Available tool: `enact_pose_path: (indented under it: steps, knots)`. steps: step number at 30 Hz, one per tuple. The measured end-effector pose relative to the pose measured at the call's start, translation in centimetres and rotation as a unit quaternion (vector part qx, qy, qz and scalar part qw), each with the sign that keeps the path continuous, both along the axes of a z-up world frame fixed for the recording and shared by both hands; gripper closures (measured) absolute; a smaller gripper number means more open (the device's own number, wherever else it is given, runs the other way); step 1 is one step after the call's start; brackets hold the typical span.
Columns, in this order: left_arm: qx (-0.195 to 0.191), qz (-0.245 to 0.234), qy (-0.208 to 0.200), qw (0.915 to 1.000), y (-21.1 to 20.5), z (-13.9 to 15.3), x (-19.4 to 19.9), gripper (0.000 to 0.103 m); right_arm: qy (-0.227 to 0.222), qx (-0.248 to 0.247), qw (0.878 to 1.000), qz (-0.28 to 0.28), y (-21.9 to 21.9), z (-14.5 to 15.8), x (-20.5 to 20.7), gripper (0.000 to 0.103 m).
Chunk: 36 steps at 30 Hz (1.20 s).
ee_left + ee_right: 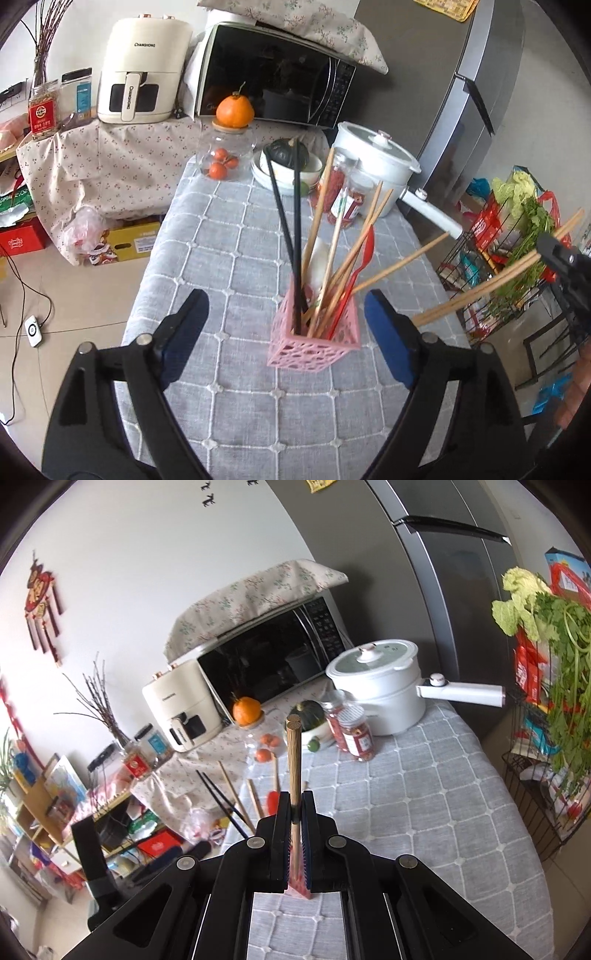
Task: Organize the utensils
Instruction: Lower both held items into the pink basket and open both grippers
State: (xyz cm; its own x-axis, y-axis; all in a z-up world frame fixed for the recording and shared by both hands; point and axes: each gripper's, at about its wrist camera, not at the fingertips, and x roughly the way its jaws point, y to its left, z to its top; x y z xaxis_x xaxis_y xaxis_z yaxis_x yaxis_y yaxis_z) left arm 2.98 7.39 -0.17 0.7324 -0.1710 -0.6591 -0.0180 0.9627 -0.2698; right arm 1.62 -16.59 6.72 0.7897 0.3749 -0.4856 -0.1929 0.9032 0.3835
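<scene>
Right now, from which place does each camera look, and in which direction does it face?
Left wrist: on the left gripper, looking down over its open fingers at the pink holder of utensils on the grey tablecloth; the right gripper shows at the right edge.
Right wrist: on the right gripper, shut on wooden chopsticks, facing the microwave.
Shared: microwave, white pot, orange, tablecloth.

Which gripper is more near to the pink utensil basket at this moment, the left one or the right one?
Left. The left gripper stands open just in front of the pink utensil basket. The right gripper is off to the side, shut on wooden chopsticks.
</scene>
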Motion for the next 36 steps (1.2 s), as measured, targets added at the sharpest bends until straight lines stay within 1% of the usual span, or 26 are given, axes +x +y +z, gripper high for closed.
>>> enact_pose_path:
  steps: [3, 5, 8, 11, 14, 16, 18, 21, 26, 27, 28, 29, 30, 31, 32, 34, 35, 36]
  knots:
    - [0.022, -0.005, 0.026, 0.9994, 1.0, -1.1, -0.6, 0.015, -0.014, 0.0, 1.0, 0.011, 1.4, 0.2, 0.3, 0.098]
    - [0.034, -0.005, 0.039, 0.9986, 1.7, -1.9, -1.0, 0.014, -0.016, -0.005, 1.0, 0.016, 2.7, 0.0, 0.7, 0.098]
    - [0.039, -0.008, 0.06, 0.9974, 2.5, -2.9, -1.5, 0.014, -0.017, -0.02, 0.999, 0.018, 4.5, -0.4, 1.6, 0.098]
    - [0.036, -0.016, 0.075, 0.9964, 3.0, -3.5, -1.8, 0.014, -0.012, -0.031, 0.999, 0.03, 6.3, -1.0, 2.6, 0.098]
    - [0.037, -0.027, 0.074, 0.9962, 3.1, -3.4, -2.0, 0.014, 0.011, -0.057, 0.997, 0.046, 8.2, -2.1, 3.9, 0.098]
    - [0.033, -0.031, 0.07, 0.9965, 3.0, -3.2, -2.0, 0.014, 0.034, -0.08, 0.995, 0.055, 9.6, -3.2, 5.0, 0.098]
    - [0.028, -0.035, 0.069, 0.9966, 2.9, -3.2, -1.9, 0.014, 0.054, -0.094, 0.992, 0.062, 10.6, -4.4, 6.2, 0.098]
    - [0.028, -0.04, 0.069, 0.9964, 2.8, -3.2, -1.9, 0.014, 0.07, -0.099, 0.99, 0.067, 11.4, -5.6, 7.3, 0.098]
    - [0.027, -0.036, 0.067, 0.9967, 2.8, -3.2, -1.9, 0.014, 0.077, -0.098, 0.99, 0.069, 11.8, -6.6, 8.4, 0.096]
    - [0.026, -0.033, 0.066, 0.9969, 2.9, -3.2, -1.9, 0.014, 0.078, -0.097, 0.99, 0.066, 11.8, -6.7, 8.5, 0.094]
    - [0.025, -0.031, 0.065, 0.9971, 2.9, -3.2, -2.0, 0.013, 0.077, -0.096, 0.991, 0.059, 11.6, -6.8, 8.5, 0.085]
    - [0.023, -0.028, 0.065, 0.9972, 2.9, -3.1, -2.0, 0.011, 0.077, -0.094, 0.991, 0.051, 11.3, -6.6, 8.5, 0.071]
    - [0.022, -0.026, 0.064, 0.9974, 2.9, -3.0, -2.0, 0.007, 0.075, -0.089, 0.992, 0.042, 10.9, -6.3, 8.3, 0.063]
    - [0.023, -0.023, 0.061, 0.9976, 2.9, -2.9, -2.1, 0.006, 0.067, -0.079, 0.994, 0.034, 10.3, -5.9, 8.0, 0.047]
    - [0.026, -0.018, 0.058, 0.9978, 2.8, -2.7, -2.1, 0.003, 0.054, -0.07, 0.996, 0.027, 9.7, -5.3, 7.4, 0.039]
    - [0.033, -0.011, 0.046, 0.9983, 2.4, -2.2, -2.3, 0.002, 0.031, -0.069, 0.997, 0.017, 8.9, -4.0, 6.4, 0.035]
    - [0.035, -0.007, 0.039, 0.9986, 2.2, -1.9, -2.4, 0.001, 0.015, -0.074, 0.997, 0.011, 8.3, -3.3, 5.7, 0.03]
    - [0.037, -0.004, 0.034, 0.9987, 2.1, -1.6, -2.5, 0.001, 0.003, -0.081, 0.997, 0.005, 8.0, -2.7, 5.1, 0.028]
